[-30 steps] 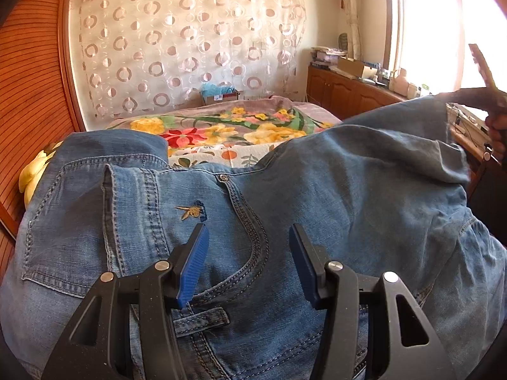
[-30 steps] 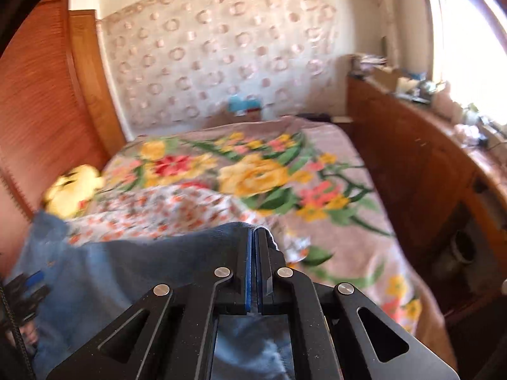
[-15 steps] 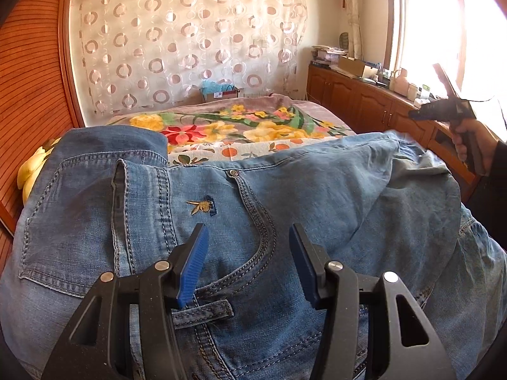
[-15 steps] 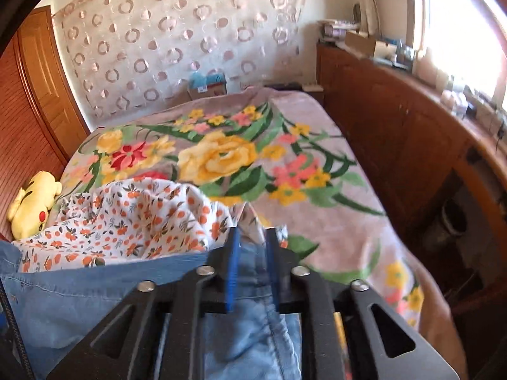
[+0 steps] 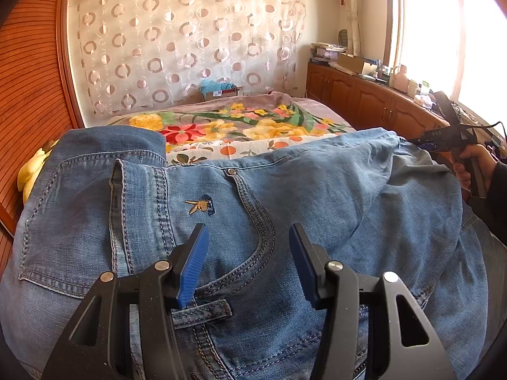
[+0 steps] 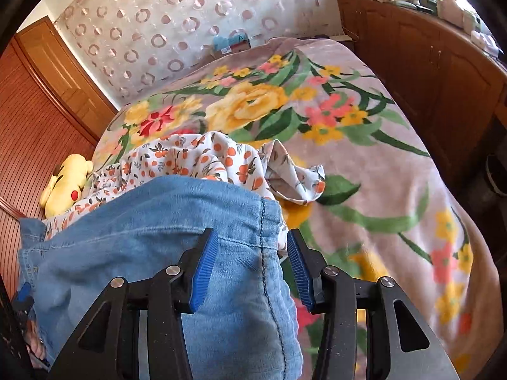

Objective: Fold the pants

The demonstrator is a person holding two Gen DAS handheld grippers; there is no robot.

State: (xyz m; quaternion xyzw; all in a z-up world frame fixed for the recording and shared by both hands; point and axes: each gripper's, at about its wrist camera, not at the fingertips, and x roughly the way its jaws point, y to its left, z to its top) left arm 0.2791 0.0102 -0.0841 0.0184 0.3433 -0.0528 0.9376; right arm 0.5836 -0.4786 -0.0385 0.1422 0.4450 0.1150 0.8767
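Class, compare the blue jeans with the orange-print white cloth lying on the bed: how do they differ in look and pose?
The jeans are plain blue denim with stitched seams; the white cloth is thin, printed with small oranges. The jeans lie spread and folded over in front; the cloth is bunched and crumpled behind them, partly under them. The jeans lie between the open right gripper jaws; the cloth does not. Both rest on the floral blanket.

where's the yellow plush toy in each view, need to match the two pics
Left wrist view: the yellow plush toy peeks out at the far left edge, mostly hidden behind the jeans, next to the wooden wardrobe.
Right wrist view: it lies in full sight at the left, beside the orange-print cloth, above the jeans.
Shared landmark: the curtain with ring pattern on the far wall.
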